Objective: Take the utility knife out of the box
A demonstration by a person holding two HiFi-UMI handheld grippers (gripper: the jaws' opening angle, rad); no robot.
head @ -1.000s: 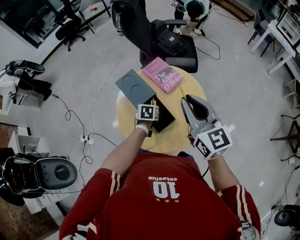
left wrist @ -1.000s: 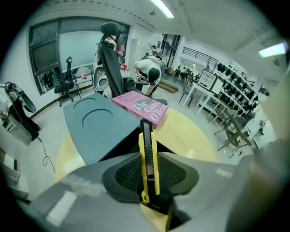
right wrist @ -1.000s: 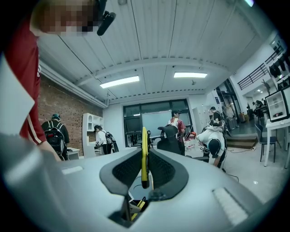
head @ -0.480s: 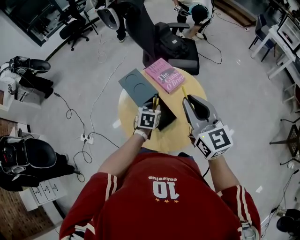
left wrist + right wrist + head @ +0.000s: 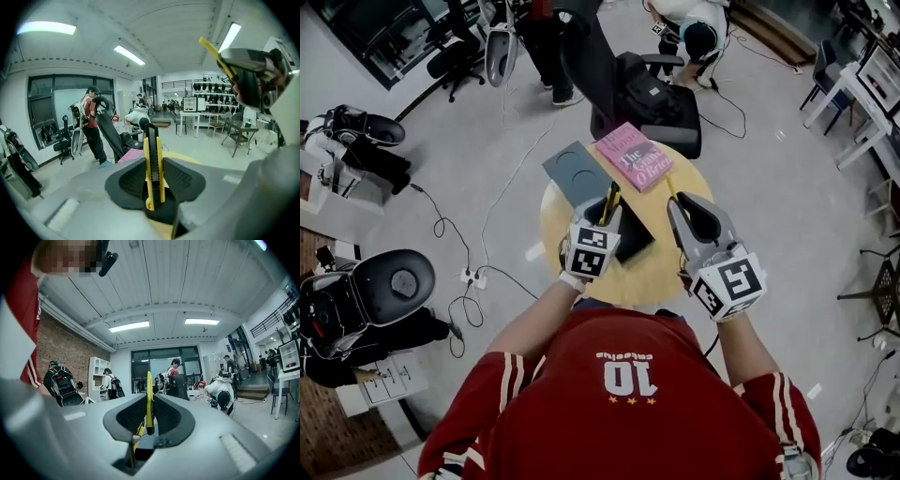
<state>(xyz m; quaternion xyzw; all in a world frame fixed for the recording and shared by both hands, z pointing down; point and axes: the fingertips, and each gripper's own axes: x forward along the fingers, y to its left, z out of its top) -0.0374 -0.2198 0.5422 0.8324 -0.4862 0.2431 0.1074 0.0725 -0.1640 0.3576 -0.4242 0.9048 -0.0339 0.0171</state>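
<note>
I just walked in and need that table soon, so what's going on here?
A person stands over the small round table with a gripper in each hand. The left claw is shut on a yellow and black utility knife, held above the black box and apparently clear of it. The right claw grips a thin yellow strip; what it is I cannot tell. A pink book and a grey lid lie on the table's far side.

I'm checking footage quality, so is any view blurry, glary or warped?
Head view: evenly lit, sharp, bowed at the edges. Left gripper view: dark corners, bright ceiling lamps, utility knife crisp. Right gripper view: same dark corners, softer lamp glare.
</note>
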